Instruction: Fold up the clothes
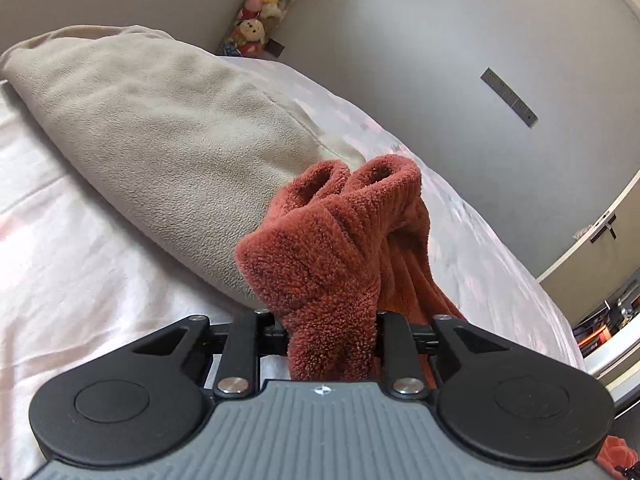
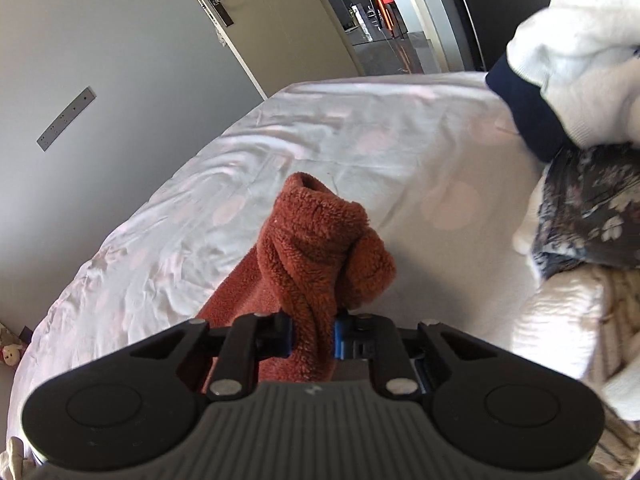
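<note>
Gripping rust fleece garment (image 1: 332, 248), both tongs (image 1: 332, 336) (image 2: 312, 340) clenched; open bedsheet (image 2: 360, 140) ahead.

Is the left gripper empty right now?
No, the left gripper is shut on a bunched fold of the rust-red fleece garment, which rises between its fingers above the bed.

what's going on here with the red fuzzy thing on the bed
A person is working with a handheld gripper in each hand, and both are clamped on the same rust-red fleece garment. The left gripper pinches one bunched part of it and the right gripper pinches another, so the cloth is lifted above the bed sheet instead of lying flat. No fold is laid yet. A beige pillow lies on the bed, and a pile of other clothes sits at one side.
</note>
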